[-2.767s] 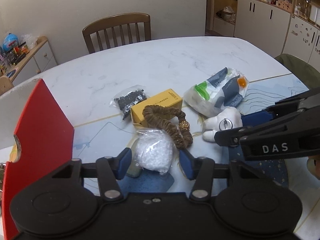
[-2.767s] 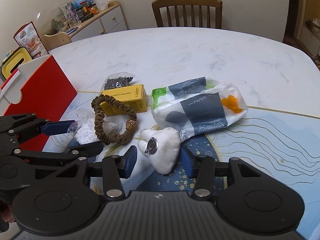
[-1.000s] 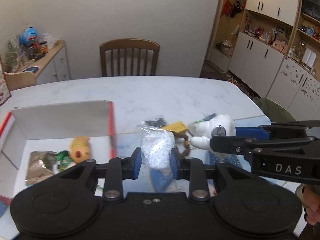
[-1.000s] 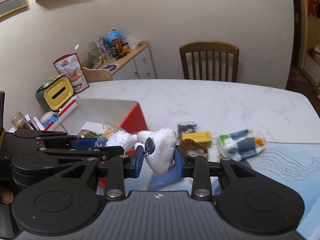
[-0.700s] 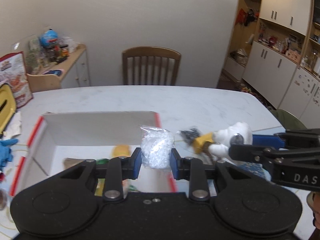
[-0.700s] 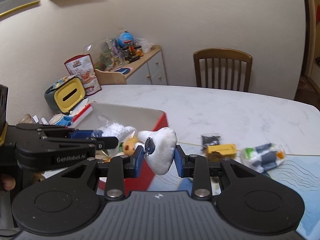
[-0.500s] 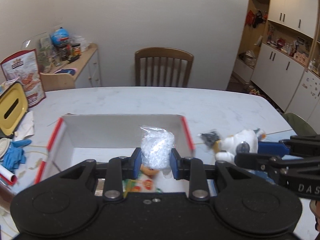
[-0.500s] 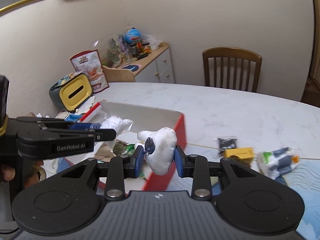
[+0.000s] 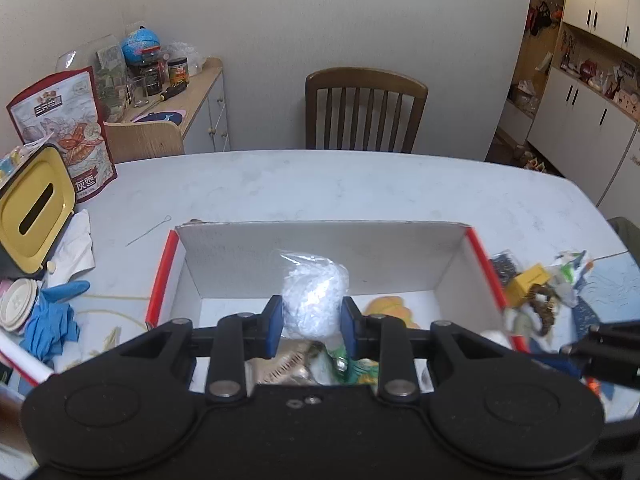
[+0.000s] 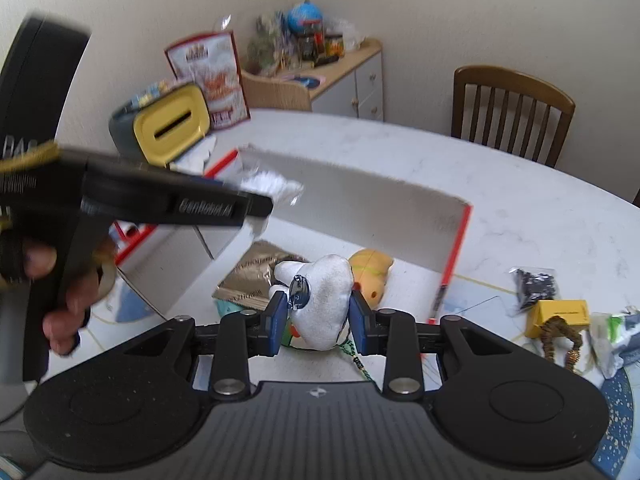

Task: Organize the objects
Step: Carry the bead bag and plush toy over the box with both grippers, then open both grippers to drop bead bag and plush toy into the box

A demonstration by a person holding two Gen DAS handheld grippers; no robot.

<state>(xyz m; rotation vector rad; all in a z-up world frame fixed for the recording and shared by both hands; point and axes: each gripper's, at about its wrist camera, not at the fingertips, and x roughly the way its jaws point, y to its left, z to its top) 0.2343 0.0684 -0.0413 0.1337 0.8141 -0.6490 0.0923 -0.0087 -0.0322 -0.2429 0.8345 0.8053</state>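
**Both claws loaded over the box, drop-off step**

Left claw [image 9: 310, 326] clamped on a clear bag of white granules [image 9: 313, 300], held above the open red-edged cardboard box [image 9: 320, 256]. Right claw [image 10: 318, 322] clamped on a white tooth-shaped plush [image 10: 322, 302] with a metal clip, also over the box interior. Already lying in the box: orange-yellow plush toy [image 10: 370, 270], gold foil packet [image 10: 256, 272], some green packaging under the claws. Not yet sorted, on the worktop [image 10: 520, 216] right of the box: black bead bag [image 10: 534, 282], yellow carton [image 10: 560, 316], brown beaded bracelet [image 10: 560, 338], tissue pack [image 10: 616, 338], all close together.

Step in hand, by my read: transport finished, release pending. Next move calls for lowering each load to a free patch of box floor and spreading the fingers, keeping the two claws apart; then back for the four leftovers
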